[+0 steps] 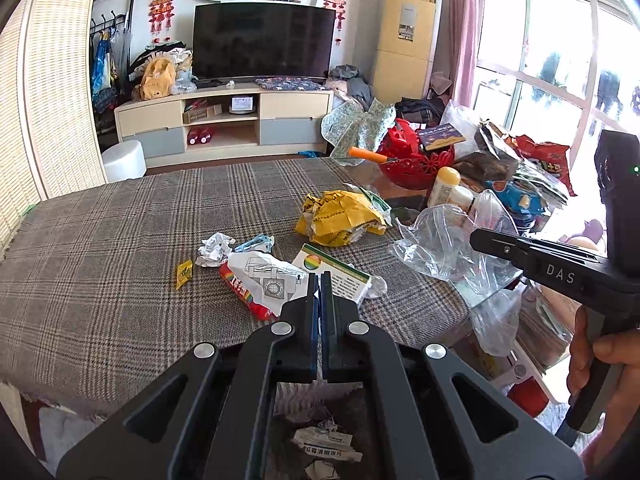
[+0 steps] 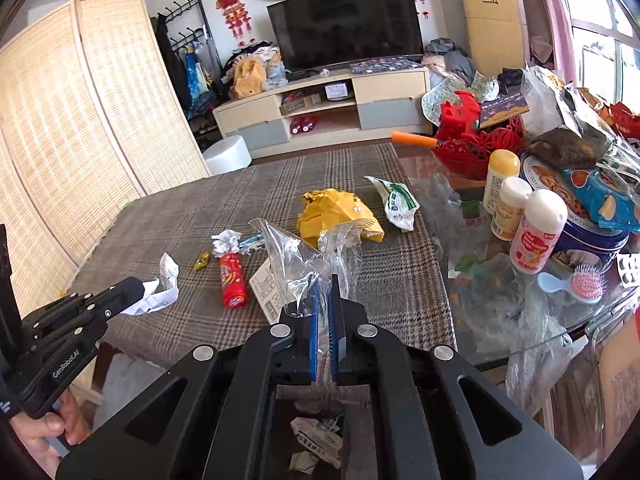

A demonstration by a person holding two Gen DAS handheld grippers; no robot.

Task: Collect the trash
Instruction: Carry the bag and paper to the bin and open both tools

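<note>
Your left gripper is pinching a white printed paper, jaws nearly pressed together on its edge; in the right view the same gripper is holding that paper up off the cloth. Your right gripper is pinching a clear plastic bag, jaws almost closed, the bag standing up crumpled in front of the fingertips. In the left view your right gripper is reaching in from the right, touching the bag.

Both grippers are hovering over the near edge of the plaid tablecloth. Below that edge a bin with paper scraps is showing between the gripper arms.

Remaining trash is lying on the cloth:
- red tube, just beyond the held paper;
- white card, beside the tube and partly under the bag in the right view;
- crumpled white wad touching a blue clip;
- small yellow wrapper, left of the tube;
- yellow crumpled bag, mid-cloth;
- green-white sachet, near the cloth's right edge.

To the right, on the glass table, three bottles, a blue tin and a red basket are standing close together.
</note>
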